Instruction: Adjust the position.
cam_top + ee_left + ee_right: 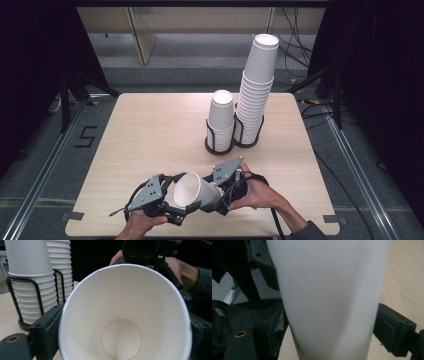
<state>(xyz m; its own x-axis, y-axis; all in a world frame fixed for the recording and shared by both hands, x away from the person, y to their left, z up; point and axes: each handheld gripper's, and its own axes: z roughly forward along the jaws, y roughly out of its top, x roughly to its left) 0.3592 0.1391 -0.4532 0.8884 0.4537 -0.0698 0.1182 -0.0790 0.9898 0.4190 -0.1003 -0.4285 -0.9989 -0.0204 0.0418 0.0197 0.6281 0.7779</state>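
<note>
A white paper cup (pixel 192 189) lies on its side in the air above the table's front edge, with its mouth turned to the left. My left gripper (pixel 180 202) is shut on the rim end; in the left gripper view I look straight into the cup (pixel 125 302), a black jaw on either side. My right gripper (pixel 212 195) is shut on the narrower base end. The cup's outer wall (pixel 329 290) stands between both jaws in the right gripper view. A hand (pixel 185 272) holds the right gripper behind the cup.
Two black wire holders stand at the back right of the wooden table (pixel 150 130): a short stack of cups (pixel 221 120) and a tall, slightly leaning stack (pixel 256 85). Both stacks appear at the left in the left gripper view, short (pixel 30 277) and tall (pixel 60 262).
</note>
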